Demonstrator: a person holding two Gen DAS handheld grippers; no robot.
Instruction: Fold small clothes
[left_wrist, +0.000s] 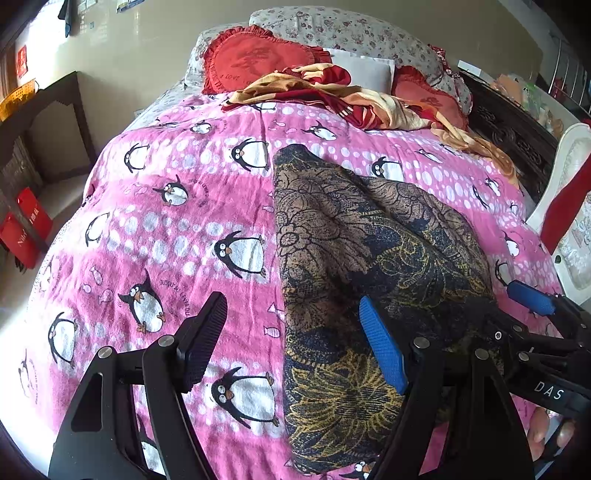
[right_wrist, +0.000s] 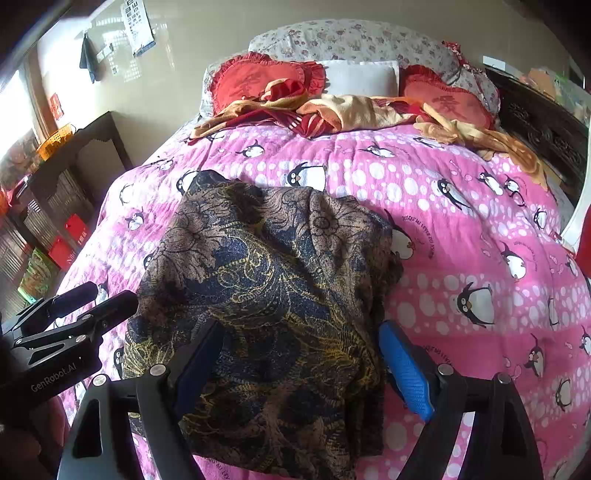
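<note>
One dark floral garment (right_wrist: 266, 295) is spread, partly folded, on the near part of the pink penguin quilt (right_wrist: 461, 221). Both claws are held wide and empty: the right claw (right_wrist: 295, 369) straddles its near edge, the left claw (left_wrist: 291, 347) its left edge. Open quilt lies left and right; red cushions (right_wrist: 266, 77) and a crumpled blanket (right_wrist: 351, 110) lie far.

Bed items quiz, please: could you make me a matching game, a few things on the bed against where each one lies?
Things:
1. dark floral garment
2. heart-shaped red cushion
3. white pillow
4. red and tan blanket

Places:
A. crumpled just below the cushions
B. between the two red cushions
C. far end, left of the white pillow
D. nearest, on the pink penguin quilt

Pairs: 1-D, 2-C, 3-B, 4-A
</note>
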